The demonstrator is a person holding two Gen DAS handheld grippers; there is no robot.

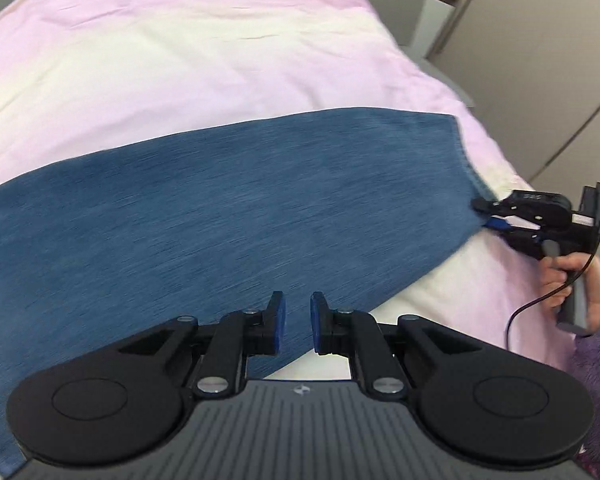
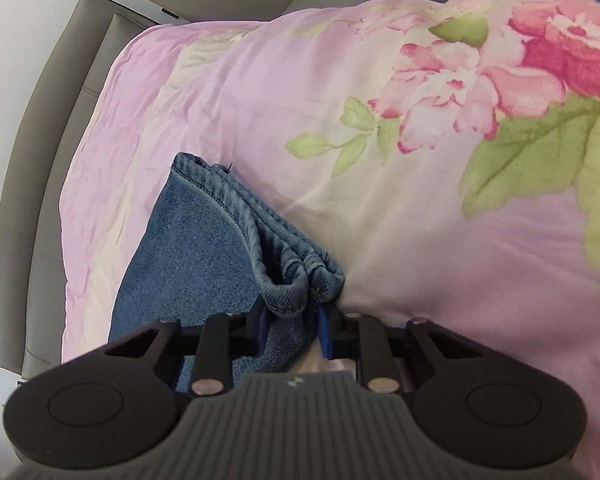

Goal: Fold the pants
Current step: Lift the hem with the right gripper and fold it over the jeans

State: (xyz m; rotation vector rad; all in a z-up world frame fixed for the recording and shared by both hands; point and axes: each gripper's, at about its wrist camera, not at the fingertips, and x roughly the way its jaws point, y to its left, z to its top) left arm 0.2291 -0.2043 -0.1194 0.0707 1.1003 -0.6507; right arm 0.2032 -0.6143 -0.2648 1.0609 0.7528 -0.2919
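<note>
Blue denim pants (image 1: 220, 220) lie flat across a pink and cream bed cover (image 1: 180, 60). My left gripper (image 1: 298, 324) hovers over their near edge, its blue pads a narrow gap apart with nothing pinched between them. At the right end of the pants, my right gripper (image 1: 486, 214) bites the corner of the leg hems, held by a hand (image 1: 556, 280). In the right wrist view the right gripper (image 2: 294, 326) is shut on the bunched, stacked hems of the pants (image 2: 192, 248).
The floral bed cover (image 2: 380, 220) spreads widely beyond the pants. A grey padded headboard (image 2: 40, 160) runs along the bed's edge. Beige cupboard doors (image 1: 540, 40) stand past the bed. A black cable (image 1: 540, 304) and a purple fleece sleeve (image 1: 596, 360) trail from the right hand.
</note>
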